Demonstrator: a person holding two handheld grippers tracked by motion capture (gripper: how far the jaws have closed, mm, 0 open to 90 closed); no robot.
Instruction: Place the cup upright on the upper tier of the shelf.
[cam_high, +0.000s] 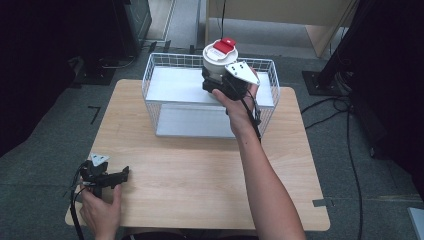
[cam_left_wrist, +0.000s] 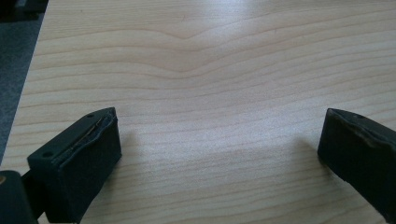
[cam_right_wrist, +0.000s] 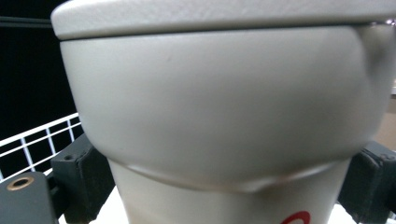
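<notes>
Now the right gripper (cam_high: 225, 86), squeezing the white cup (cam_high: 218, 56) at the frame's top, should lower it gently into the wire basket (cam_high: 150, 80).

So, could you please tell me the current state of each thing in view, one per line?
White plastic container with red flip lid: lid shut, upright, held above the basket.
White wire basket: on the table, a grey tray inside.
Right gripper: shut on the container's narrower lower part.
Left gripper: open, nothing between its jaws, low over the table.
Light wooden table: bears the basket.
</notes>
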